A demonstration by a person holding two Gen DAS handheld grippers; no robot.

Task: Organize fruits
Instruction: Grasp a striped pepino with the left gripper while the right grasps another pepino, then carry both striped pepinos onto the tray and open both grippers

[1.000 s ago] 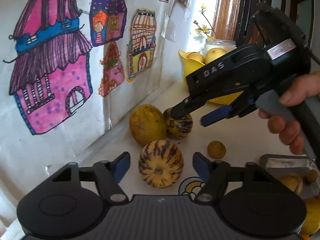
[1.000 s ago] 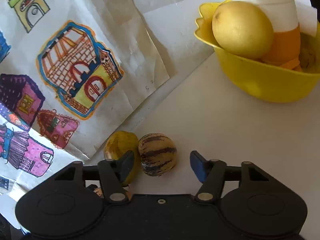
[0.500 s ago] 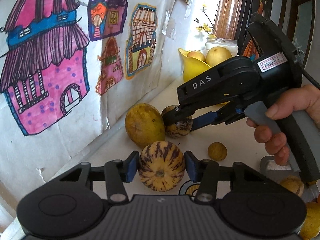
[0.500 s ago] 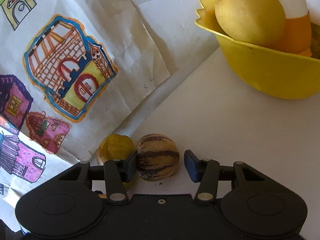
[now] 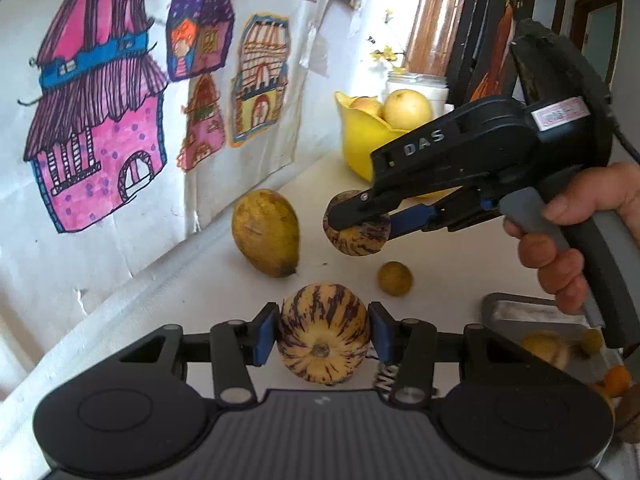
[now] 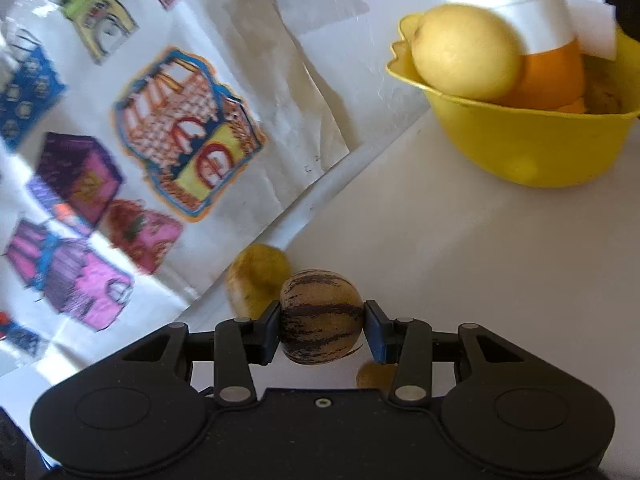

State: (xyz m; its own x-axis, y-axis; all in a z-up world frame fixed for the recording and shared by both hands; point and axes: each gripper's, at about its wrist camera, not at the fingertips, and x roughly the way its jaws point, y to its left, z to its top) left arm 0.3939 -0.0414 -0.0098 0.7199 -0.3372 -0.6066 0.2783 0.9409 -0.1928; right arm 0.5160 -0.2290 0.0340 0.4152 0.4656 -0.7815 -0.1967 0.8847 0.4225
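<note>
we see the left claw (image 5: 323,334) pinching a striped yellow-and-purple fruit (image 5: 323,334) between its blue pads, one pad on each flank, stem end toward the camera; whether it rests on the white worktop (image 5: 448,256) we cannot tell. from that fruit, at 11 o'clock, a plain yellow-brown fruit (image 5: 266,232) lies near the painted paper backdrop (image 5: 100,140), and at 1 o'clock a small round brown fruit (image 5: 395,278) sits alone on the worktop.

the right claw (image 6: 322,326) is pressed onto a darker striped fruit (image 6: 321,317), which in the left wrist view hangs clear above the worktop (a hand (image 5: 580,240) grips the handle behind it). in the right wrist view the plain fruit shows just behind this one at 10 o'clock, and the yellow bowl (image 6: 532,148) stands well apart at 2 o'clock, carrying a pale yellow fruit (image 6: 466,52) at its left rim, with a white-lidded jar (image 6: 516,20) behind it.

at 3 o'clock from the left claw, a metal tray (image 5: 516,308) holds a few more yellow and orange fruits, partly hidden.
</note>
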